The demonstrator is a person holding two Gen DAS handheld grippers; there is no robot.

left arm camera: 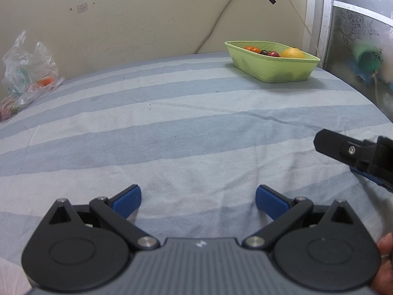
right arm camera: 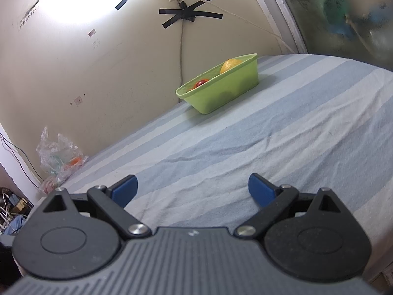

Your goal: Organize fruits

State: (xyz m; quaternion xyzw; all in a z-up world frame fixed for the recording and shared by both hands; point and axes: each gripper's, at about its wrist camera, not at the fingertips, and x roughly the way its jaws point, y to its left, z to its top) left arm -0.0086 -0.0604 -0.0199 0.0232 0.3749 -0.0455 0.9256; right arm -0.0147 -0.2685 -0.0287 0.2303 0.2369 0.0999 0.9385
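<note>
A light green basket (left arm camera: 272, 70) stands at the far right of the striped cloth, against the wall. In it lie a yellow-orange citrus (left arm camera: 292, 53), a small orange fruit (left arm camera: 252, 49) and dark red fruits (left arm camera: 270, 53). It also shows in the right wrist view (right arm camera: 221, 91), with the citrus (right arm camera: 230, 65) and a red fruit (right arm camera: 200, 83). My left gripper (left arm camera: 198, 198) is open and empty, low over the cloth. My right gripper (right arm camera: 192, 189) is open and empty; part of it shows in the left wrist view (left arm camera: 353, 152).
A crumpled clear plastic bag (left arm camera: 27, 73) with an orange fruit (left arm camera: 45, 81) inside lies at the far left by the wall; it also shows in the right wrist view (right arm camera: 61, 158). Cords hang on the wall. A patterned panel (left arm camera: 361, 36) stands at the right.
</note>
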